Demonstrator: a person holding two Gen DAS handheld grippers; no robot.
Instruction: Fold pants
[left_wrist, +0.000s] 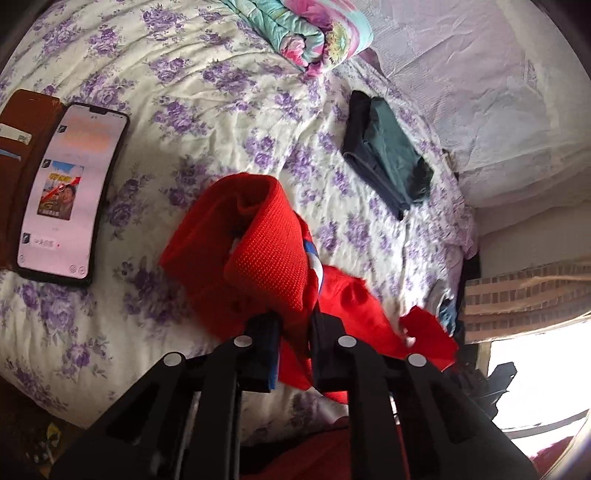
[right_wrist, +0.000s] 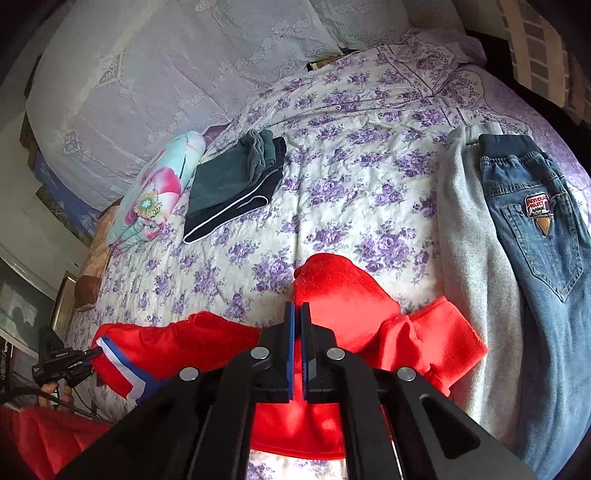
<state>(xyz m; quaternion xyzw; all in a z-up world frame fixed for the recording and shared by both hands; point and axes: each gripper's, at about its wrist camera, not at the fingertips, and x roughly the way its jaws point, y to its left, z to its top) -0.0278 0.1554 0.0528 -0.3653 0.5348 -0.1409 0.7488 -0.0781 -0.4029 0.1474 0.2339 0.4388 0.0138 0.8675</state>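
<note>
The left claw (left_wrist: 293, 321) grips a bunched edge of the red pants (left_wrist: 258, 251), its two fingers pinched on cloth near the white-and-blue side stripe (left_wrist: 314, 264), and holds that end lifted so the knitted cuff curls over itself above the bed (left_wrist: 207, 74). The right claw (right_wrist: 297, 332) has its blue-lined pads almost touching; red fabric lies under and around them, but whether any cloth is caught between them cannot be told from this angle. Seen from the right wrist, the red pants (right_wrist: 343, 295) sprawl crumpled across the near edge of the floral bedspread (right_wrist: 351, 173), one part humped up ahead of the fingers, the striped part trailing off toward the left claw (right_wrist: 66, 363). The garment is judged to be held at two spots so it can be spread flat before a fold. Farther out, a neat stack of dark folded clothes (right_wrist: 232, 181) sits beside a flowered quilt roll (right_wrist: 155, 192), likely the finished pile. Grey sweatpants (right_wrist: 469, 236) and jeans (right_wrist: 535, 221) lie flat to the right, apparently waiting. A phone (left_wrist: 70, 188), screen lit, rests in its open case by the left claw.
</note>
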